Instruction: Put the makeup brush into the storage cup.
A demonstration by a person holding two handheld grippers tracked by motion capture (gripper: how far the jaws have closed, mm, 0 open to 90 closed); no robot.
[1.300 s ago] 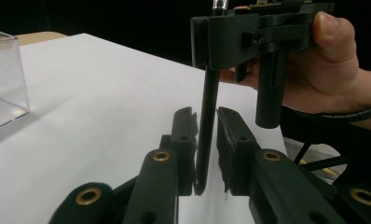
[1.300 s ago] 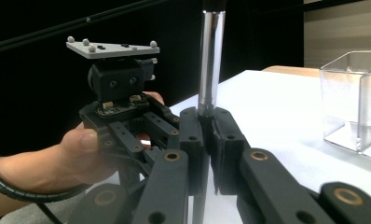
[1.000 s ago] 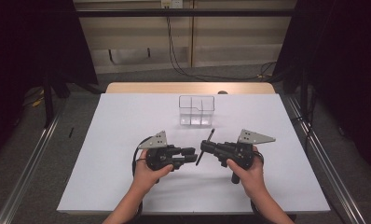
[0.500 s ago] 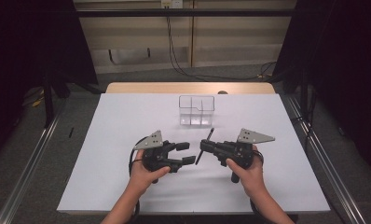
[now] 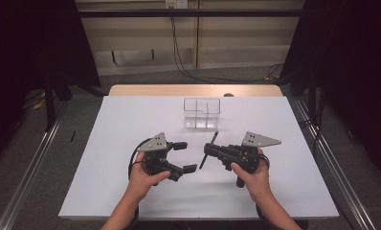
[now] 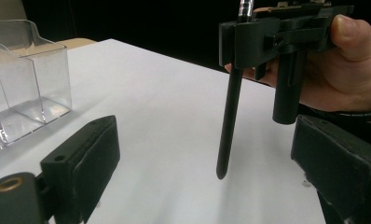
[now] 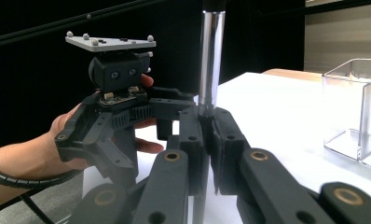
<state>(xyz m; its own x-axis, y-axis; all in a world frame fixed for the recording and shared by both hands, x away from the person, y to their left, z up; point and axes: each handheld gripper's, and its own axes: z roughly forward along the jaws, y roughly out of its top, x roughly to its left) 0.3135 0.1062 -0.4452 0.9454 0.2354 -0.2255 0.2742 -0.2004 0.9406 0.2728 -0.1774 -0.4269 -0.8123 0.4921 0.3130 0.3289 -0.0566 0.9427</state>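
My right gripper [image 5: 209, 152] is shut on a black pen [image 5: 214, 138] and holds it crosswise, tilted, with its tip down near the white table [image 5: 131, 120]. The right gripper view has the pen's clear barrel [image 7: 210, 56] rising from the closed pads of that gripper [image 7: 209, 126]. My left gripper [image 5: 187, 156] faces it from the left, and its jaws have just been opening. They stand wide with nothing between the pads. In the left gripper view the pen [image 6: 230, 112] hangs just ahead of the left gripper [image 6: 202, 140]. A hand holds each gripper.
A clear plastic organizer box [image 5: 202, 112] with dividers stands at the back centre of the table, beyond both grippers. It is also in the left gripper view [image 6: 30, 88] and the right gripper view [image 7: 356, 107]. Metal rails [image 5: 30, 172] run along both table sides.
The left gripper's jaws have spread from nearly closed to wide apart. Both hands and the pen have kept their places.
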